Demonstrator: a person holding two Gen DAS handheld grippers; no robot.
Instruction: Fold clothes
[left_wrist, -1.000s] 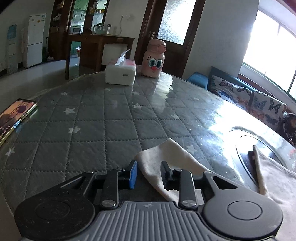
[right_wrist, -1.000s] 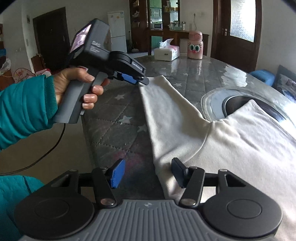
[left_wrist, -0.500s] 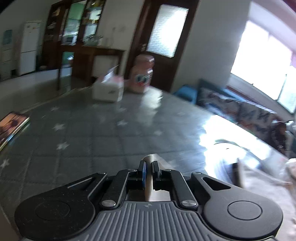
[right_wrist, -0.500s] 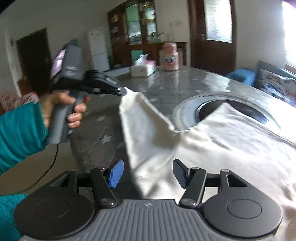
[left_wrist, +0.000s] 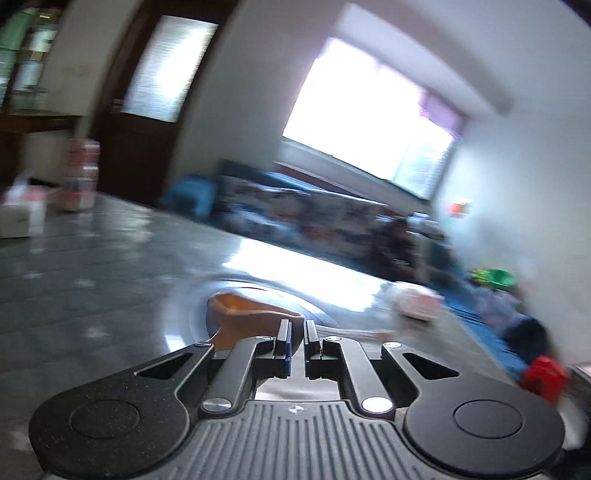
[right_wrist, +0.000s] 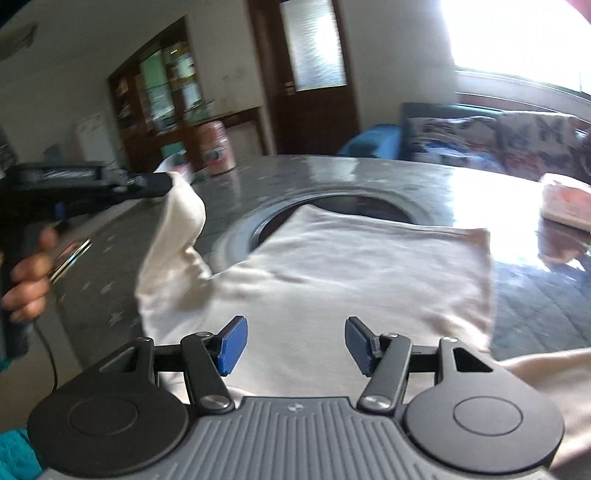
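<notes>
A cream long-sleeved top (right_wrist: 351, 273) lies on the grey star-quilted table (right_wrist: 388, 173). My left gripper (left_wrist: 295, 326) is shut on the end of its sleeve (left_wrist: 243, 317). In the right wrist view the left gripper (right_wrist: 162, 183) holds that sleeve (right_wrist: 177, 236) lifted above the table at the left. My right gripper (right_wrist: 293, 343) is open and empty, just above the top's body near its front edge.
A round recessed hob (right_wrist: 343, 206) lies under the top's far edge. A pink bottle (right_wrist: 216, 147) and a white tissue box (left_wrist: 20, 214) stand at the table's far side. A folded pink cloth (right_wrist: 565, 201) lies at the right. A sofa (right_wrist: 480, 129) stands behind the table.
My left gripper shut on the sleeve end, lifted it off the table and swung right. My right gripper has moved right over the top's body, still open.
</notes>
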